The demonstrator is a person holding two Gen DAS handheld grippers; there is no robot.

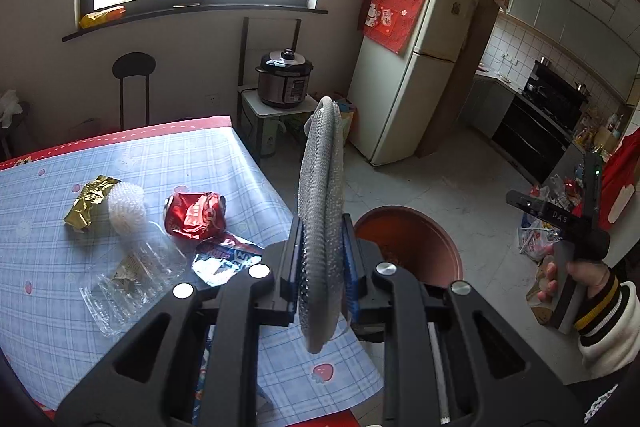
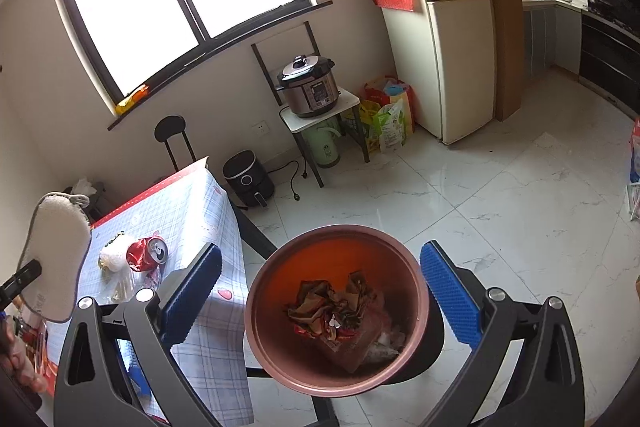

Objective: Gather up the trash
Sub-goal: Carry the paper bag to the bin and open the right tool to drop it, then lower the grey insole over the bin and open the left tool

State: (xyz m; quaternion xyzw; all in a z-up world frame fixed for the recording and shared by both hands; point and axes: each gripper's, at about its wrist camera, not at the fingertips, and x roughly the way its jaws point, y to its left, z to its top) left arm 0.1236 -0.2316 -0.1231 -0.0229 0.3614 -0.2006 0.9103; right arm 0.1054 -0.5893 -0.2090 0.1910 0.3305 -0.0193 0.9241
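Clamping the grey oval scrubbing pad [image 1: 322, 203] upright in my left gripper [image 1: 322, 259], I hold my right gripper [image 2: 320, 291] spread wide above the round brown trash bin [image 2: 416, 287], while the crushed red can [image 1: 196, 215] lies on the checked blue table [image 1: 60, 307].

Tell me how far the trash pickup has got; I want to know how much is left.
Some crumpled wrappers already lie in the bin. The left gripper holds a scrubbing pad; the right gripper is open above the bin. The can, gold wrapper, foam net and clear packaging remain on the table.
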